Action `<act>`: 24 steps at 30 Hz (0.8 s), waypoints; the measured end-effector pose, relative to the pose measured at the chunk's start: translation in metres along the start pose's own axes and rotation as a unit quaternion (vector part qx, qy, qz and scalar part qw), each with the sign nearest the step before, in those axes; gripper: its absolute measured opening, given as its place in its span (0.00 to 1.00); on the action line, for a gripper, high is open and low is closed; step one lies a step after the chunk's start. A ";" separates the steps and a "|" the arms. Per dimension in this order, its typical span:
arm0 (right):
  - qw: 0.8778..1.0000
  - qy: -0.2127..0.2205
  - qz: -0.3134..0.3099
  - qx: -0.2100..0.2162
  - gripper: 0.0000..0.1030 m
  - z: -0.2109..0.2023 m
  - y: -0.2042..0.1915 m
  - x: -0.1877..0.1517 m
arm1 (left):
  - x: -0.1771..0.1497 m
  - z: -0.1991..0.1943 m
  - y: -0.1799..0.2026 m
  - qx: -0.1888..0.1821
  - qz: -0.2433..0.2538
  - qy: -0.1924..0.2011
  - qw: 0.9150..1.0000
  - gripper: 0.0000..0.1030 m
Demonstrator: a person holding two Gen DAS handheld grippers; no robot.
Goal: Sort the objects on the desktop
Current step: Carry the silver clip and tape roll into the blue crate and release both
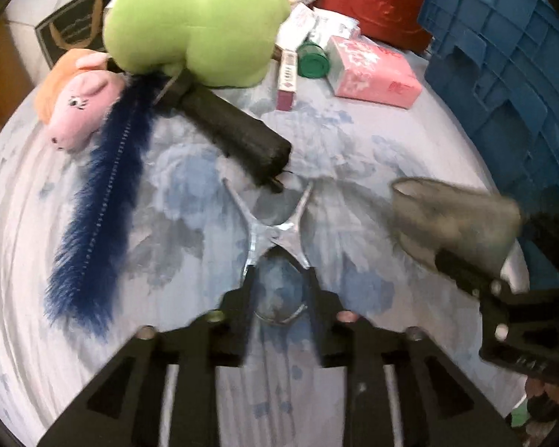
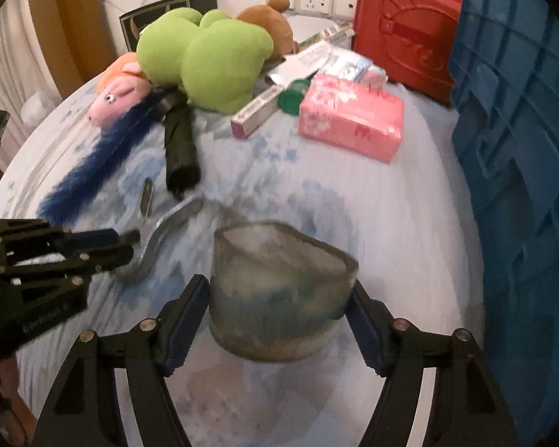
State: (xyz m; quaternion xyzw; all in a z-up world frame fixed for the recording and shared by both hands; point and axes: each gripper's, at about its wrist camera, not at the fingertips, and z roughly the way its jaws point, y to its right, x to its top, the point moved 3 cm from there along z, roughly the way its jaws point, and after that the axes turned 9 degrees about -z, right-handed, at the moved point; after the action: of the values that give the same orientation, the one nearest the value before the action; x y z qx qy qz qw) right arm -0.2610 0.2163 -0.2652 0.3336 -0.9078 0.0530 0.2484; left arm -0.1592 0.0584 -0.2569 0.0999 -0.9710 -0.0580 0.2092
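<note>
My left gripper (image 1: 279, 290) is shut on a shiny metal utensil (image 1: 272, 231) with two crossed handles, held just above the flowered cloth (image 1: 354, 149). The right wrist view shows that same gripper (image 2: 130, 246) at the left, with the utensil (image 2: 164, 227) curving out of it. My right gripper (image 2: 277, 290) is shut on a translucent grey cup (image 2: 275, 298), its pads pressing both sides. In the left wrist view the cup (image 1: 454, 219) hangs at the right, blurred, with the right gripper (image 1: 466, 264) behind it.
A blue crate (image 2: 521, 149) stands along the right. At the back lie a green plush (image 1: 193, 26), a pink plush (image 1: 78, 108), a blue fuzzy strip (image 1: 100, 216), a black folded umbrella (image 1: 234, 126), a pink tissue pack (image 2: 350, 126), a green-lidded jar (image 1: 313, 59) and a red case (image 2: 406, 26).
</note>
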 end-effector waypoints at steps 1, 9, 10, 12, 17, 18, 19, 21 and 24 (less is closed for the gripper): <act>1.000 -0.008 0.003 0.003 0.71 0.004 0.001 -0.007 | 0.004 -0.001 0.001 0.005 -0.001 0.006 1.000 0.54; 0.999 -0.035 0.031 0.016 0.75 0.024 0.009 -0.023 | 0.031 0.053 0.007 0.034 0.006 -0.037 0.999 0.69; 0.999 -0.034 0.037 0.015 0.77 0.023 0.010 -0.022 | 0.029 0.057 0.006 0.033 0.002 -0.045 0.998 0.70; 0.999 -0.034 0.040 0.009 0.83 0.024 0.011 -0.021 | 0.028 0.057 0.013 0.037 0.020 -0.030 0.999 0.73; 0.997 -0.056 0.046 0.005 0.84 0.038 0.012 -0.016 | 0.029 0.071 0.023 0.035 0.035 -0.053 0.997 1.00; 0.997 -0.058 0.044 0.004 0.84 0.041 0.012 -0.015 | 0.029 0.075 0.023 0.037 0.034 -0.060 0.997 1.00; 0.997 -0.065 0.043 0.001 0.83 0.045 0.011 -0.015 | 0.029 0.078 0.023 0.036 0.036 -0.061 0.997 1.00; 0.997 -0.064 0.034 -0.014 0.76 0.045 0.007 -0.014 | 0.028 0.080 0.022 0.035 0.036 -0.056 0.997 0.91; 0.997 -0.068 0.028 -0.023 0.71 0.039 0.003 -0.015 | 0.026 0.073 0.022 0.028 0.035 -0.045 0.998 0.40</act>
State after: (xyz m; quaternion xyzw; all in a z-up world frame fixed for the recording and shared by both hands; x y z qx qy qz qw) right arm -0.2689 0.2169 -0.3065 0.3052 -0.9325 0.0162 0.1926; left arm -0.2165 0.0794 -0.3089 0.0691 -0.9836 -0.0283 0.1640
